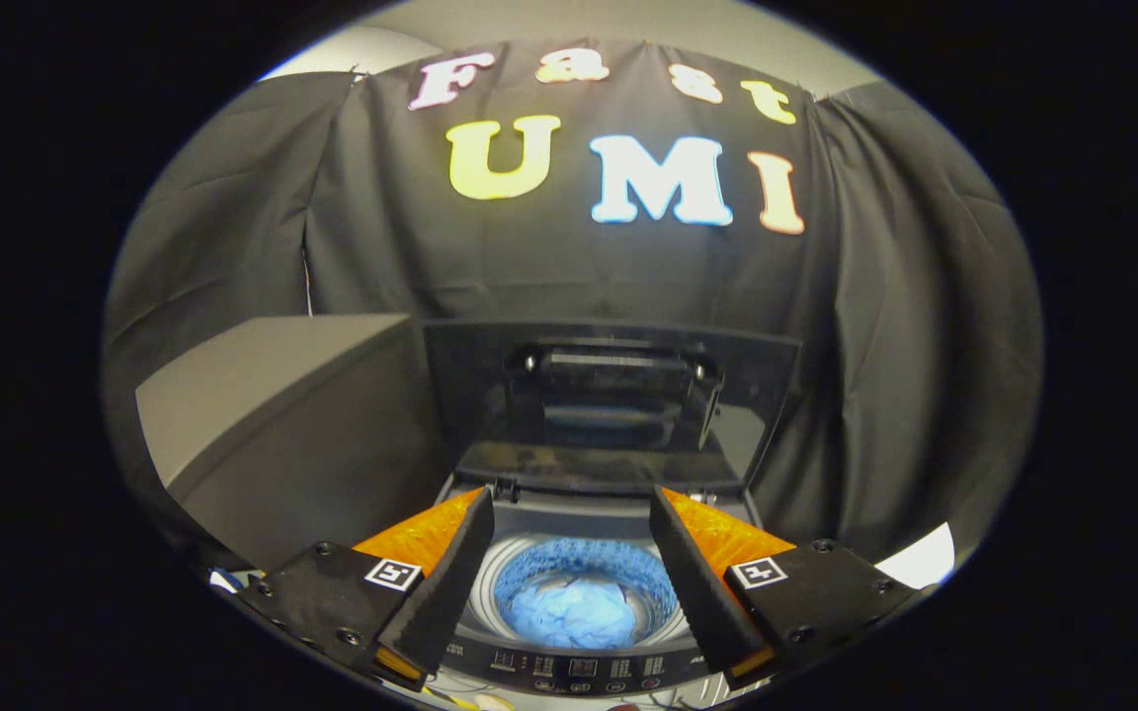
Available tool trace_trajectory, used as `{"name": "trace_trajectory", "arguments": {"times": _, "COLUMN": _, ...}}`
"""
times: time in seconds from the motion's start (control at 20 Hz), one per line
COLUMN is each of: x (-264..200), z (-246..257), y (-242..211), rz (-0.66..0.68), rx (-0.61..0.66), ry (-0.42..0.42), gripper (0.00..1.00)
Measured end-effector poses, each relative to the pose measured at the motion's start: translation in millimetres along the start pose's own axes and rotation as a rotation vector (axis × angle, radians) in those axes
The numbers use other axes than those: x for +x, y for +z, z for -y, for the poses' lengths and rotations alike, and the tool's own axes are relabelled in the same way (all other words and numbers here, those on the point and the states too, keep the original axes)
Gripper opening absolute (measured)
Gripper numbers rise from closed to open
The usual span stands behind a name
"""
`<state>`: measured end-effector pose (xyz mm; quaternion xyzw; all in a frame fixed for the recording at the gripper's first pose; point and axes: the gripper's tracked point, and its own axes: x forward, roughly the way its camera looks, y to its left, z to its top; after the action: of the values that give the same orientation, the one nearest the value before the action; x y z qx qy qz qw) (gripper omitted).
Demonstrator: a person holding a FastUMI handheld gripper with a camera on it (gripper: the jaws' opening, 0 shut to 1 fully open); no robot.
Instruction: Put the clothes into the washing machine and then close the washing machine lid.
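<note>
A top-loading washing machine stands right below and ahead of my gripper. Its dark lid is raised upright at the back, leaning toward the booth wall. Down in the round drum lies a light blue garment, crumpled at the bottom, seen in the gap between my fingers. The gripper is open, its fingers spread wide over the drum mouth with nothing between them. The control panel runs along the machine's near edge.
A grey box-like cabinet stands left of the machine, close to the lid. Black cloth walls close the booth behind and to the right. A patch of white surface shows beyond the right finger.
</note>
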<state>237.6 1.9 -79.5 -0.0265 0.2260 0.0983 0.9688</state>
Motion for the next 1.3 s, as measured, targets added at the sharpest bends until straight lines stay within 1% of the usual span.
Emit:
{"name": "trace_trajectory", "arguments": {"times": 0.15, "x": -4.6, "z": 0.3, "y": 34.9, "rz": 0.099, "rx": -0.036, "ry": -0.006, "gripper": 0.98}}
{"name": "trace_trajectory", "arguments": {"times": 0.25, "x": -2.6, "z": -0.2, "y": 52.3, "rz": 0.142, "rx": -0.058, "ry": -0.010, "gripper": 0.99}}
{"name": "trace_trajectory", "arguments": {"times": 0.5, "x": 12.4, "z": -9.1, "y": 90.4, "rz": 0.243, "rx": -0.062, "ry": 0.004, "gripper": 1.00}}
{"name": "trace_trajectory", "arguments": {"times": 0.9, "x": 67.3, "z": -0.9, "y": 120.1, "rz": 0.266, "rx": -0.023, "ry": -0.025, "gripper": 1.00}}
{"name": "trace_trajectory", "arguments": {"times": 1.1, "x": 96.3, "z": 12.2, "y": 134.5, "rz": 0.272, "rx": -0.019, "ry": -0.055, "gripper": 1.00}}
{"name": "trace_trajectory", "arguments": {"times": 1.3, "x": 127.8, "z": 23.4, "y": 140.3, "rz": 0.251, "rx": 0.038, "ry": -0.076, "gripper": 1.00}}
